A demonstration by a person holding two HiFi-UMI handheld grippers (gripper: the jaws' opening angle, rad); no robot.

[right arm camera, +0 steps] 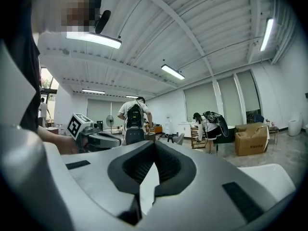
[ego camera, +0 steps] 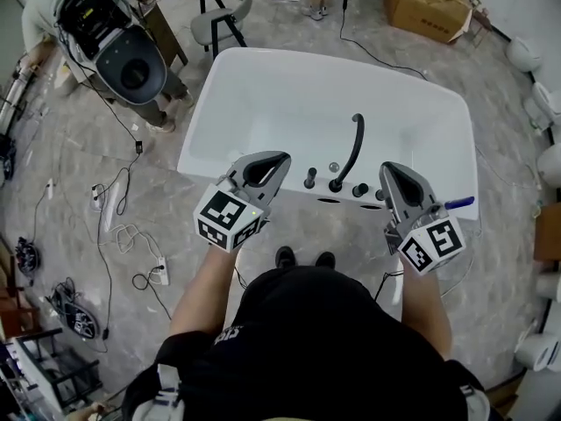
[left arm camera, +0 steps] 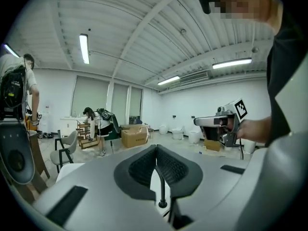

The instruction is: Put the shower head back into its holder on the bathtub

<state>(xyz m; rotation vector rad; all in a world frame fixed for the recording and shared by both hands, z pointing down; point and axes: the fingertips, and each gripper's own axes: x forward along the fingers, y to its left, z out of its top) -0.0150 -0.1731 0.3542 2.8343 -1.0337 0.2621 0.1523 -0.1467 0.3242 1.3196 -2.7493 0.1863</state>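
Note:
The white bathtub (ego camera: 263,103) stands in front of me. On its near rim are a black curved spout (ego camera: 355,143) and a row of black fittings (ego camera: 309,179); I cannot tell the shower head apart among them. Both grippers are held up over that rim, pointing roughly level. The left gripper (ego camera: 279,160) (left arm camera: 155,150) is shut with nothing between its pads. The right gripper (ego camera: 388,170) (right arm camera: 154,147) is also shut and empty. In each gripper view the other gripper shows off to the side: the right gripper (left arm camera: 216,122), the left gripper (right arm camera: 94,139).
Cables and a power strip (ego camera: 160,270) lie on the floor at the left. A person with a backpack rig (ego camera: 114,42) stands at the back left beside a chair (ego camera: 223,11). A cardboard box (ego camera: 427,5) sits behind the tub. White fixtures (ego camera: 543,103) line the right wall.

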